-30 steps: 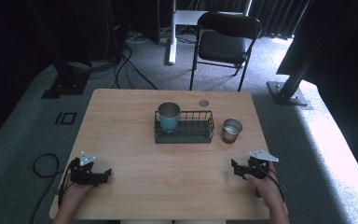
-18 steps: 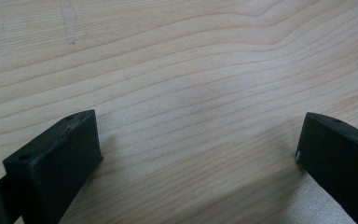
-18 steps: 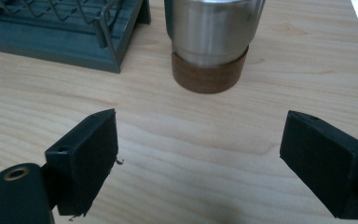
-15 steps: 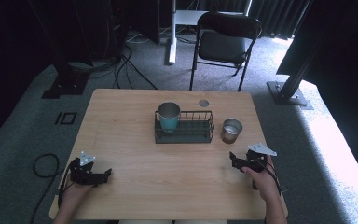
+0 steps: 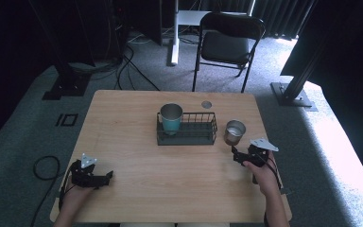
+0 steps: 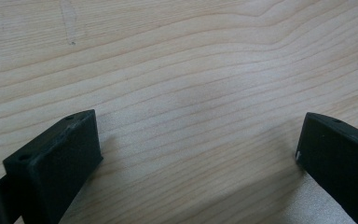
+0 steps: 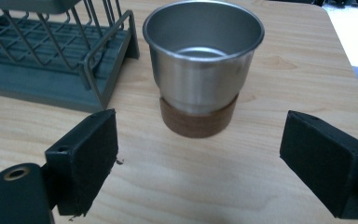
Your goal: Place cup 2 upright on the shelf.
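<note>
Steel cup (image 7: 203, 65) with a brown band at its foot stands on the wooden table (image 5: 132, 142), just beside the wire rack (image 5: 187, 128), at the rack's 3 o'clock. It looks hard, shiny and slippery, and likely light. Best grab its round sides, above the band. The right gripper (image 7: 200, 158) is wide open, with the cup near at its 12 o'clock. A teal cup (image 5: 171, 119) sits in the rack. The left gripper (image 5: 105, 176) is wide open too, holding nothing.
</note>
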Demonstrator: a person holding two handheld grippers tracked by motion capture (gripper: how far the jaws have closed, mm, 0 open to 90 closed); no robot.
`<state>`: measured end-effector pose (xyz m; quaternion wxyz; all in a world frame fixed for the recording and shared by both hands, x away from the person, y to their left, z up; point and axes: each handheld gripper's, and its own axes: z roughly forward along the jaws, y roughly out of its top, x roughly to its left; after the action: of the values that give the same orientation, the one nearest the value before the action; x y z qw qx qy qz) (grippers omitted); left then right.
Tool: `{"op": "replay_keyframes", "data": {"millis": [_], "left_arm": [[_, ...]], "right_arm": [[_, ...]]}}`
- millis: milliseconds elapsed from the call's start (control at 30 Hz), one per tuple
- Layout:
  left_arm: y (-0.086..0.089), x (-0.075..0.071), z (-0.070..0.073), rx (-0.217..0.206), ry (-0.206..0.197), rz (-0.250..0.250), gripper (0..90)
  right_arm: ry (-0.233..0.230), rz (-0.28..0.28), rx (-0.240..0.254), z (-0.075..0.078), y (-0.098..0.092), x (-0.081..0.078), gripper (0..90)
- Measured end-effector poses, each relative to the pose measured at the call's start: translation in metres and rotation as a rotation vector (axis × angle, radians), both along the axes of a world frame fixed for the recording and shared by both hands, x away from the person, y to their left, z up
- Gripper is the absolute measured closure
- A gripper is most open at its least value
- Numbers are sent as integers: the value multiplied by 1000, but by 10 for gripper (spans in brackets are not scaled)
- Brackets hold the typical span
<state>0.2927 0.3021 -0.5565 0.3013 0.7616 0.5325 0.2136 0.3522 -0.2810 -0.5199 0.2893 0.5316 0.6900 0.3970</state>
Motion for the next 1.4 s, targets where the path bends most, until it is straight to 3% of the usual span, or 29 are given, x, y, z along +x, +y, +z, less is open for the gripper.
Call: {"op": "replay_keyframes", "data": {"millis": [833, 1400], "left_arm": [[0, 1, 0, 2, 0, -6, 3], [1, 1, 0, 2, 0, -11, 3]], "right_arm": [[-36, -25, 30, 5, 9, 42, 109], [-27, -34, 2, 2, 18, 66, 108]]}}
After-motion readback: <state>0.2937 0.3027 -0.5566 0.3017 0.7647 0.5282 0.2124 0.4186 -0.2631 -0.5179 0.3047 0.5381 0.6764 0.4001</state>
